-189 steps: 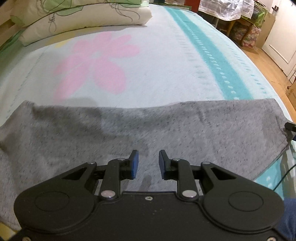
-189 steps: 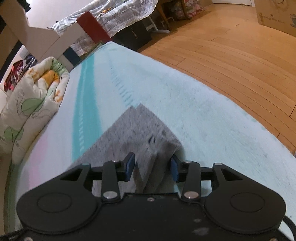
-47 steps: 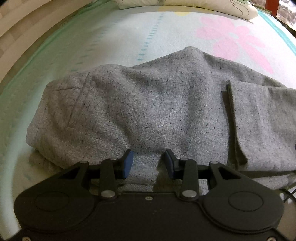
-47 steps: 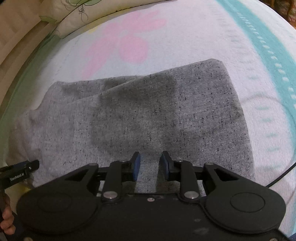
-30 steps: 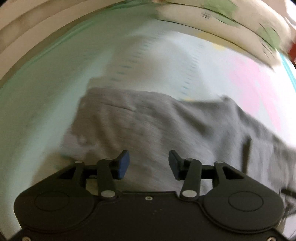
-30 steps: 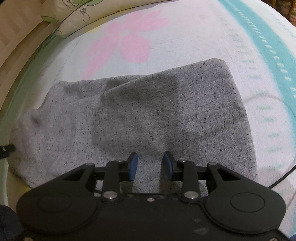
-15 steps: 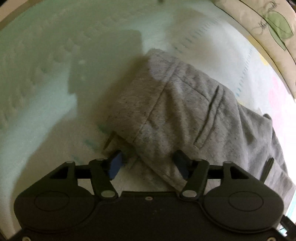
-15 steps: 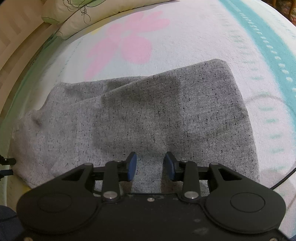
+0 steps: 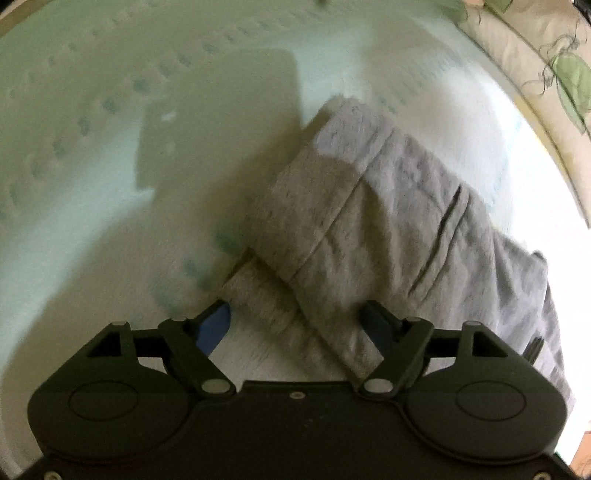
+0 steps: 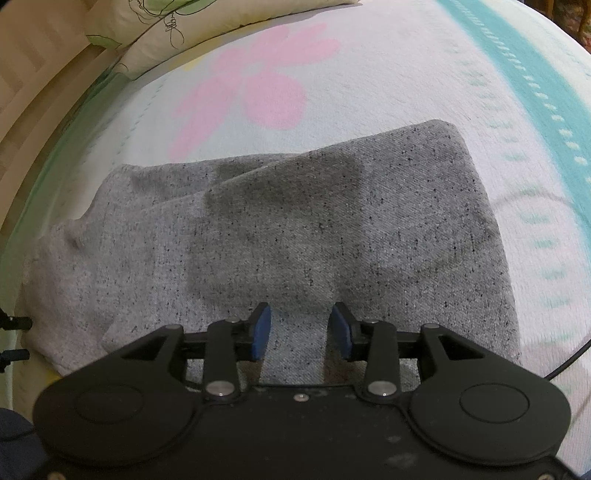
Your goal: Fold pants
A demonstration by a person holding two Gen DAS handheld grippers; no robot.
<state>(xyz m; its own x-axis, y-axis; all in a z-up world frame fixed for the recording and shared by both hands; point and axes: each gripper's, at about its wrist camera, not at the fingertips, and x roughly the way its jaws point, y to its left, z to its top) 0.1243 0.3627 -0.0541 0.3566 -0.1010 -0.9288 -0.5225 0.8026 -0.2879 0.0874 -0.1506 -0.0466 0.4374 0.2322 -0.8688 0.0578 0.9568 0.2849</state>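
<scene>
Grey speckled pants (image 10: 332,221) lie folded on a pale bedsheet (image 10: 388,77), one layer laid over another. In the left wrist view the waistband end (image 9: 369,229) with its seam and pocket slit lies straight ahead. My left gripper (image 9: 299,325) is wide open, its jaws on either side of the near waistband corner, not closed on it. My right gripper (image 10: 300,330) is open just above the near edge of the folded pants, with grey cloth showing between the pads.
A flowered pillow (image 10: 177,26) lies at the head of the bed and also shows in the left wrist view (image 9: 546,74). A pink flower print (image 10: 255,88) and a teal stripe (image 10: 532,62) mark the sheet. A black cable (image 10: 569,362) trails at right.
My left gripper has swung left from the middle of the pants to the waistband corner and opened wider around it. My right gripper has opened a little and stayed in place.
</scene>
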